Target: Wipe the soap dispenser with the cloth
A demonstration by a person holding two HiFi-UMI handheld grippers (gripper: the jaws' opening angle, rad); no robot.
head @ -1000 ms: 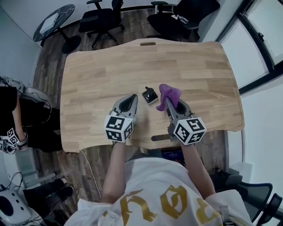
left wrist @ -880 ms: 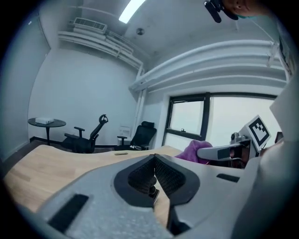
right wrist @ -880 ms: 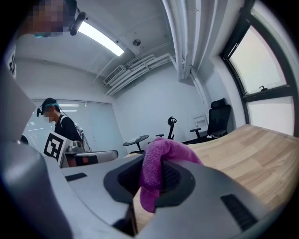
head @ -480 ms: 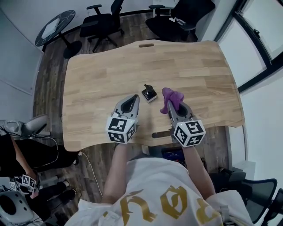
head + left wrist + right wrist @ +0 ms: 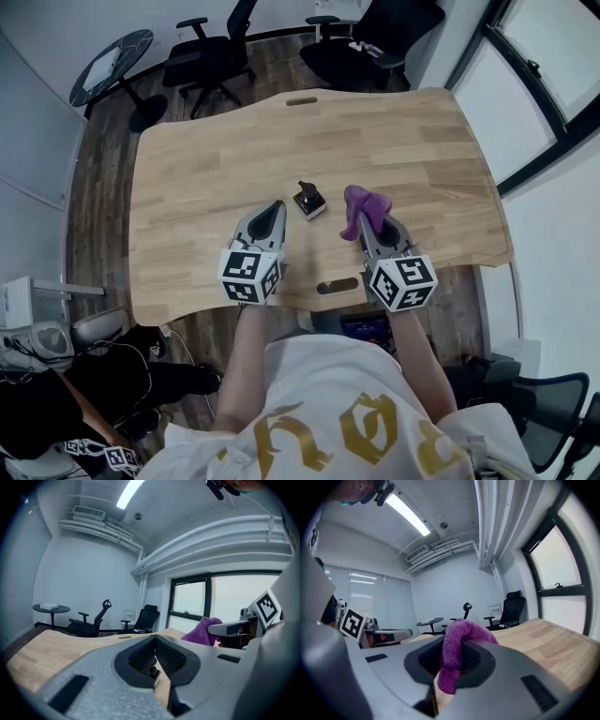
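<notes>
The cloth has come off the soap dispenser. A second ago it sat almost against it, and now bare wood shows between them. The right gripper is pinching that purple cloth, which bunches up over its tips. The left gripper is pressed together with nothing in it. The dispenser is small and dark with a pale edge and a black pump on top. It stands near the middle of the table, at nine o'clock from the cloth and one o'clock off the left gripper's tips.
</notes>
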